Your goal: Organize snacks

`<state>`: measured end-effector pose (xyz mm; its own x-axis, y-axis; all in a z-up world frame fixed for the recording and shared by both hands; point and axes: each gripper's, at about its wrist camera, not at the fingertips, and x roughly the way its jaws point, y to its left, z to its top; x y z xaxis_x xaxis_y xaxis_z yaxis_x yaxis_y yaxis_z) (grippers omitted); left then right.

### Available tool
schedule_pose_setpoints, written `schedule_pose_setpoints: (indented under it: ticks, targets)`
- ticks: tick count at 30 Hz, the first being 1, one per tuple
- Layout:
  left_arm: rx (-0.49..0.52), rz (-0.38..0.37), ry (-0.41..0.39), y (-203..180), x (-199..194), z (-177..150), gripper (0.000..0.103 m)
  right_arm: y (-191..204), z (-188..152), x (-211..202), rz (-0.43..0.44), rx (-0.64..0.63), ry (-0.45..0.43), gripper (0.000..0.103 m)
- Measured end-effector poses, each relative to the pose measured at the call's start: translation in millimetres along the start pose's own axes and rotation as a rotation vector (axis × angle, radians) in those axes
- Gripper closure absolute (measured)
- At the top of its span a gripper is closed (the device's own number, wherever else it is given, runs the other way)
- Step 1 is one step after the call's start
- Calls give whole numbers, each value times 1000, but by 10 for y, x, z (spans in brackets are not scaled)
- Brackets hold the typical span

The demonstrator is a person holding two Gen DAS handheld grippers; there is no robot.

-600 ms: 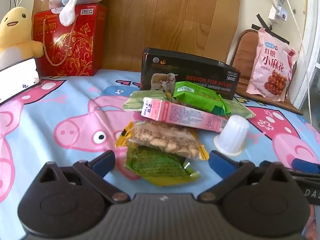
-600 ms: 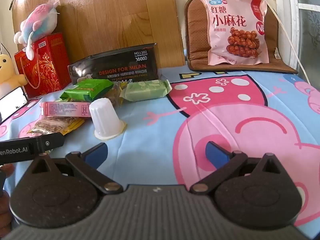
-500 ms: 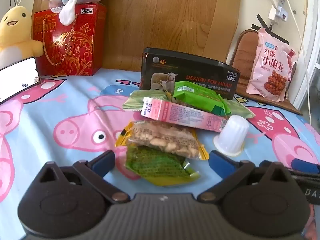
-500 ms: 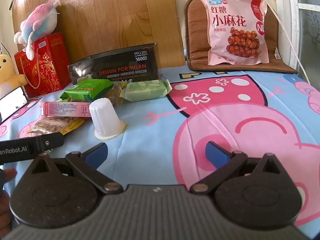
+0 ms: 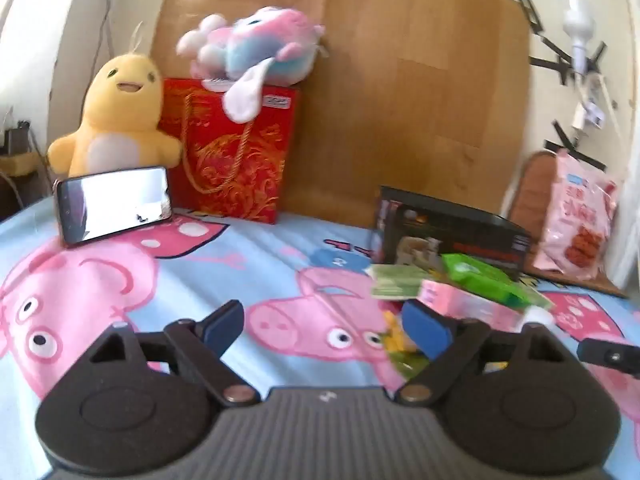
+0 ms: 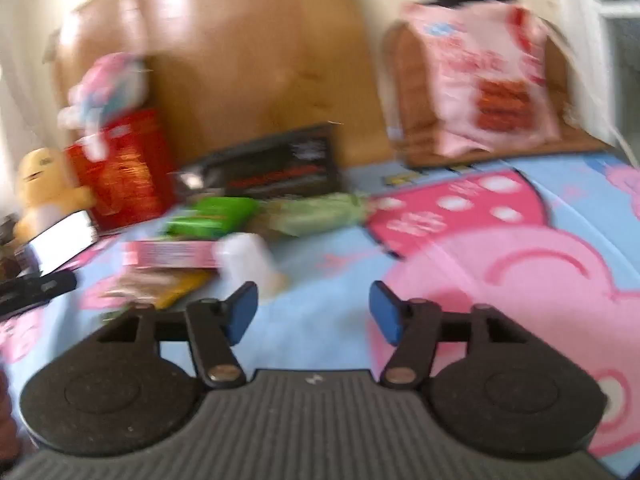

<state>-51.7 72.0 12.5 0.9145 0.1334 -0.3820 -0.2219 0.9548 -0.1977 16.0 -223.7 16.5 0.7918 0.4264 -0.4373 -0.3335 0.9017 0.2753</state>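
A pile of snacks lies on the pig-print cloth (image 5: 248,272): a pink bar (image 5: 468,306), a green packet (image 5: 484,278), a pale green packet (image 5: 394,286) and a white jelly cup (image 6: 248,262), in front of a black box (image 5: 452,236). My left gripper (image 5: 324,326) is open and empty, left of the pile. My right gripper (image 6: 314,312) is open and empty, just right of the jelly cup. The right wrist view is blurred; it shows the pink bar (image 6: 172,254), the green packet (image 6: 212,216) and the black box (image 6: 276,168).
A red gift bag (image 5: 236,152) with a pastel plush (image 5: 256,50) on top, a yellow plush (image 5: 116,120) and a phone (image 5: 114,204) stand at the back left. A big pink snack bag (image 5: 576,220) leans on a brown cushion (image 6: 416,116) at the back right.
Both grippers have risen and swung: the left one to the left, so the pile now sits at its right finger. Both jaws stand narrower than before. The right wrist view is now motion-blurred.
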Motion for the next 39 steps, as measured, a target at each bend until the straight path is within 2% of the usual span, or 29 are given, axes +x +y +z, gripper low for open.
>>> schedule_pose_setpoints:
  ticks: [2,3,6,8,14,15,17,19,22,25,27,28,29,31,32,33,35,37,39]
  targets:
    - [-64,-28,35,80,68,1,22,209,83,23,81,-62,2,56]
    - [-84,-36,38,114,85,14,24,328,131,42,103,-106,-5,57]
    - [-137,-58,35,194,74,4,24,724,275,187,142,-270,-21,57]
    - [-156,-66,30,259,59,-7,22,890,340,379,169,-358,-1,56]
    - [-138,-80,20,240,64,-1,20,1267,309,955,165,-615,86,57]
    - [-142,-81,17,242,58,-4,20,1299,299,972,152,-640,76,68]
    - [-153,-86,12,257,50,-6,20,1272,341,913,151,-622,59,99]
    - [-159,-85,12,264,51,-7,19,1159,459,723,107,-544,-34,101]
    - [-158,-77,8,254,37,-8,18,782,721,370,50,-363,-155,101]
    - [-146,-66,6,237,28,0,17,323,860,178,-54,-225,-194,98]
    - [-137,-55,5,223,20,-2,17,96,866,127,-81,-187,-157,94]
    - [-133,-52,4,220,16,-2,17,10,846,99,-70,-161,-139,93]
    - [-129,-47,5,214,15,-3,17,-60,815,75,-38,-130,-111,86]
    - [-120,-36,10,200,21,-6,17,-110,713,55,40,-77,-52,66]
    - [-116,-34,14,193,26,-5,17,-83,644,77,70,-70,-32,48]
    - [-113,-35,17,190,31,-4,17,-30,578,116,83,-78,-18,40]
    - [-113,-33,26,188,42,-4,17,144,458,211,100,-117,-7,40]
    - [-117,-31,41,194,59,-5,17,264,438,440,106,-116,43,42]
    - [-123,-30,49,209,63,-8,17,280,453,649,124,-73,113,68]
